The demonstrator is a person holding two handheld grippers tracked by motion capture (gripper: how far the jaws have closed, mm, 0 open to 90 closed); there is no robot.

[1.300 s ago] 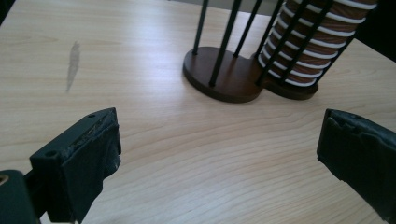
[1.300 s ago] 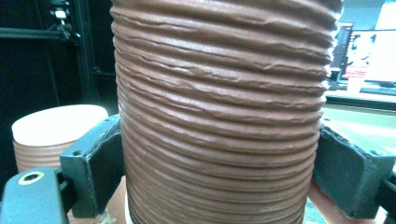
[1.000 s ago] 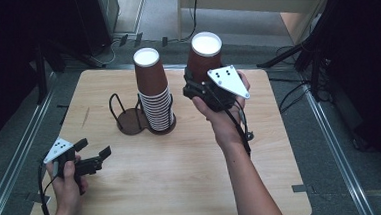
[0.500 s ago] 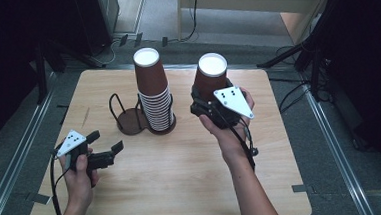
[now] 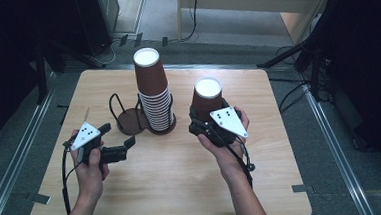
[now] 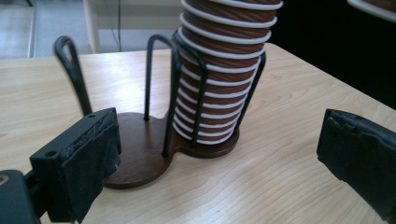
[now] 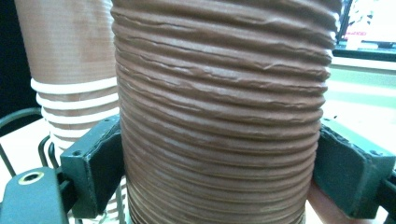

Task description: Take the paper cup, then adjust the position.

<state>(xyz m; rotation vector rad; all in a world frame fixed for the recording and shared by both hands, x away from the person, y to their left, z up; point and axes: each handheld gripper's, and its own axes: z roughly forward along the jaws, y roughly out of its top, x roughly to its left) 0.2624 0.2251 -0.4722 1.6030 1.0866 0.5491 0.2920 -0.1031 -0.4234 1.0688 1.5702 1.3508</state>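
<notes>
A tall stack of upside-down brown paper cups (image 5: 153, 92) (image 6: 224, 70) stands in the right bay of a dark wire cup holder (image 5: 127, 120) (image 6: 140, 154); the holder's left bay is empty. My right gripper (image 5: 201, 125) (image 7: 219, 172) is shut on a single upside-down brown cup (image 5: 207, 100) (image 7: 219, 93), held just right of the stack, with both pads against its ribbed wall. My left gripper (image 5: 118, 138) (image 6: 215, 154) is open, low over the table just left-front of the holder, nothing between its jaws.
The wooden table (image 5: 173, 188) has bare surface in front of the holder and on both sides. A metal rail (image 5: 12, 168) runs along the floor to the left, and cables and stands lie on the floor behind the table.
My right gripper has carried the single cup down and nearer, away from beside the stack's top. My left gripper has moved right, closer to the holder, and stays open.
</notes>
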